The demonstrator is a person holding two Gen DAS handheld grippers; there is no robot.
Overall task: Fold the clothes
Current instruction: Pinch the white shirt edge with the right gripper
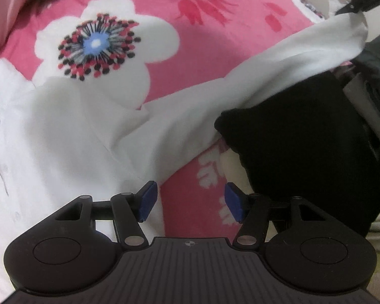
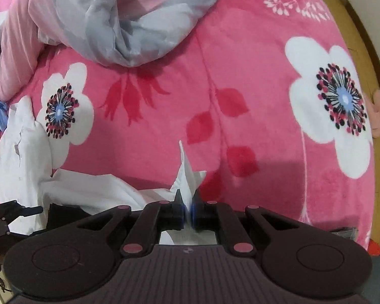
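A white button shirt (image 1: 50, 136) lies spread on the pink flowered bedspread (image 1: 210, 50), filling the left of the left wrist view. One sleeve (image 1: 278, 71) stretches up to the top right, where the right gripper (image 1: 352, 7) pinches its end. My left gripper (image 1: 190, 201) hovers open just above the shirt's lower edge, nothing between its blue pads (image 1: 148, 200). In the right wrist view the right gripper (image 2: 187, 202) is shut on a point of white shirt cloth (image 2: 187, 169), and the shirt body (image 2: 22, 152) lies crumpled at the left.
A black garment (image 1: 304, 147) lies at the right by the sleeve, with dark grey cloth (image 1: 377, 58) behind it. A grey and pink quilt (image 2: 119, 20) is bunched at the head of the bed. A wooden bed frame (image 2: 367, 58) edges the right side.
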